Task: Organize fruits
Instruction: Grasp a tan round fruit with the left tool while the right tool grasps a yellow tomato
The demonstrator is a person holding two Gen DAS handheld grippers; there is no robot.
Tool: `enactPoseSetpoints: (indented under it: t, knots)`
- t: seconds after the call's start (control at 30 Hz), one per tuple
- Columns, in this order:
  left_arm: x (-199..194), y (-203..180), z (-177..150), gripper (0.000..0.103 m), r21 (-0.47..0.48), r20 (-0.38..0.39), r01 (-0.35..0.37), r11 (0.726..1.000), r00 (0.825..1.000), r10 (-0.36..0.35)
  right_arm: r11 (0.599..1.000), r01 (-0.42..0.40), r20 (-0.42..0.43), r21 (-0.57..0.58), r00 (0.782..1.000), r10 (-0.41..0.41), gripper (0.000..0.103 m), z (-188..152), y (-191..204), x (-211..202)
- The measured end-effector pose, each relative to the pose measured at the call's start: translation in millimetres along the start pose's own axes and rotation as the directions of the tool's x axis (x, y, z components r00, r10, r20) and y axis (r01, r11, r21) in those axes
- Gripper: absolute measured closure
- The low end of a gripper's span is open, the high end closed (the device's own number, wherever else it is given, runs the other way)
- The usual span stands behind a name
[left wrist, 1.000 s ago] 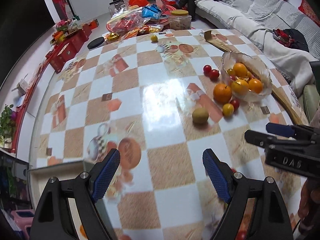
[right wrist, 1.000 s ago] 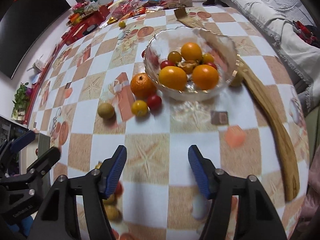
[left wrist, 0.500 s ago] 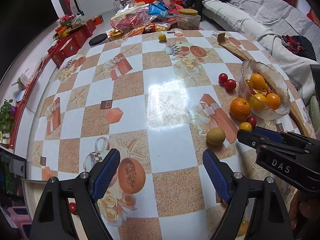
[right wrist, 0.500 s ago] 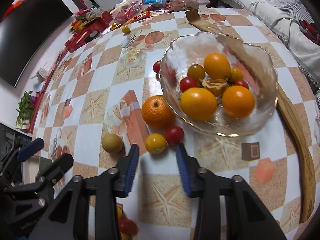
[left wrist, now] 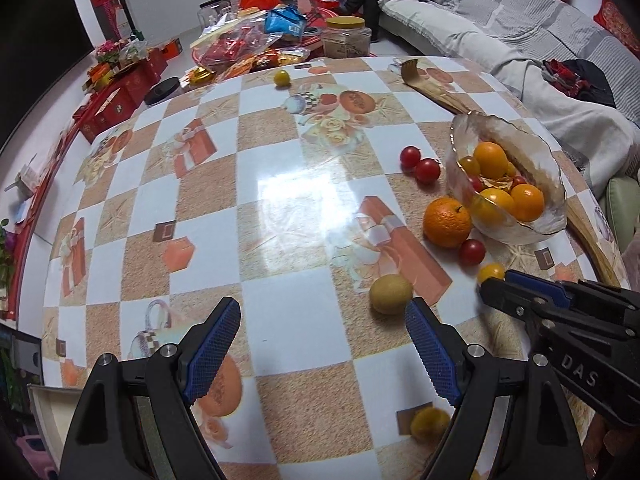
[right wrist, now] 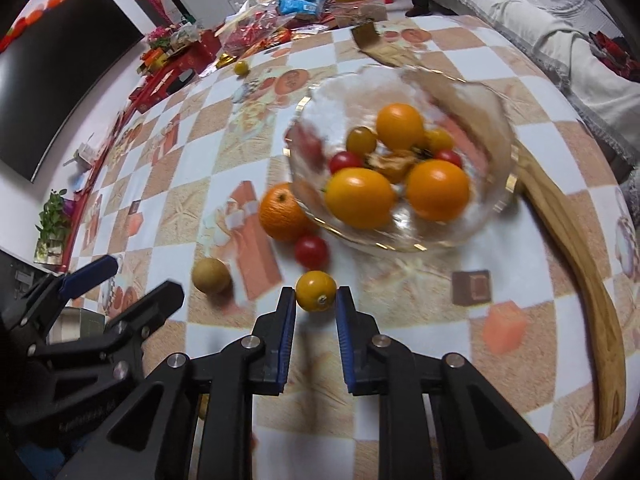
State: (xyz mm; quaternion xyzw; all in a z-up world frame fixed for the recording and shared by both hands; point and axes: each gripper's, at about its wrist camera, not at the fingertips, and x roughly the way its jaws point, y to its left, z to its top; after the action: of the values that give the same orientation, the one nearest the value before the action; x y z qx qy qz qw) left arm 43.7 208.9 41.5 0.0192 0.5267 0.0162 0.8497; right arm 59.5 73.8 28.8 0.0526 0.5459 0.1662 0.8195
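Observation:
A glass bowl (right wrist: pixel 494 120) (left wrist: pixel 516 136) holds oranges and small tomatoes. Beside it on the table lie an orange (right wrist: pixel 280 212) (left wrist: pixel 447 222), a red tomato (right wrist: pixel 312 251) (left wrist: pixel 472 252), a brown-green round fruit (right wrist: pixel 211 276) (left wrist: pixel 391 294) and a small yellow tomato (right wrist: pixel 316 291) (left wrist: pixel 491 271). My right gripper (right wrist: pixel 316 300) has its pads pressed on both sides of the yellow tomato. My left gripper (left wrist: pixel 320 308) stands open over bare table, its right finger just short of the brown-green fruit. Two red tomatoes (left wrist: pixel 418 164) lie left of the bowl.
A long wooden piece (right wrist: pixel 572 240) curves along the table's right edge behind the bowl. A lone yellow tomato (left wrist: pixel 281 78) sits at the far edge near snack bags (left wrist: pixel 248 40) and a jar (left wrist: pixel 346 36). Another yellow fruit (left wrist: pixel 430 424) lies low by my left gripper. A sofa (left wrist: pixel 520 20) is beyond.
My right gripper came up to the small yellow tomato and closed from wide open onto it. My left gripper slid toward the fruits, still open.

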Motion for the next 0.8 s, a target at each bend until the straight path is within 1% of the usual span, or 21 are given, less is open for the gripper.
enactPoseSetpoints:
  t: [0.23,0.27,0.3,0.33,0.37,0.4,0.43,0.47,0.67,0.8]
  knots:
    - [19.0,-16.0,8.4,0.018,-0.001,-0.015,0.019,1.0,1.0,-0.019,1.0,-0.003,0.001,0.007,1.0,0.003,0.081,-6.9,-10.8,-8.2]
    - [20.7,-18.7,9.8,0.028,0.001,-0.015,0.025,1.0,1.0,-0.025,1.0,-0.005,0.001,0.009,1.0,0.005,0.081,-7.5,-11.8,-8.8]
    - [23.9,-21.8,11.1,0.041,0.01,-0.027,0.022,1.0,0.999,-0.021,1.0,-0.007,-0.001,0.013,1.0,0.007,0.081,-8.3,-13.0,-9.4]
    - [26.9,-23.5,11.9,0.048,0.014,-0.039,0.022,1.0,0.999,-0.022,1.0,-0.008,-0.001,0.013,1.0,0.008,0.081,-8.9,-13.5,-9.8]
    - [31.6,-25.4,11.3,0.06,0.014,-0.059,0.032,0.999,0.998,-0.031,1.0,-0.01,-0.003,0.013,1.0,0.01,0.081,-9.8,-13.8,-10.4]
    - [34.2,-25.5,9.7,0.067,0.01,-0.069,0.042,0.999,0.997,-0.041,1.0,-0.012,-0.005,0.013,1.0,0.012,0.081,-10.1,-14.3,-10.6]
    - [33.3,-25.3,8.8,0.068,0.004,-0.057,0.042,0.999,0.997,-0.042,1.0,-0.012,-0.006,0.013,1.0,0.013,0.081,-10.6,-14.8,-11.3]
    - [33.1,-25.5,7.9,0.074,0.0,-0.057,0.05,0.999,0.997,-0.05,1.0,-0.012,-0.006,0.013,1.0,0.012,0.081,-10.6,-15.0,-11.9]
    - [17.2,-23.6,-2.2,0.074,-0.015,-0.038,0.074,0.997,0.996,-0.075,1.0,-0.019,-0.001,0.01,1.0,0.019,0.081,-13.8,-16.8,-18.9]
    - [11.3,-18.1,-9.7,0.074,-0.021,-0.04,0.054,0.998,0.998,-0.055,0.999,-0.041,-0.018,-0.014,0.999,0.041,0.081,-11.9,-11.8,-15.3]
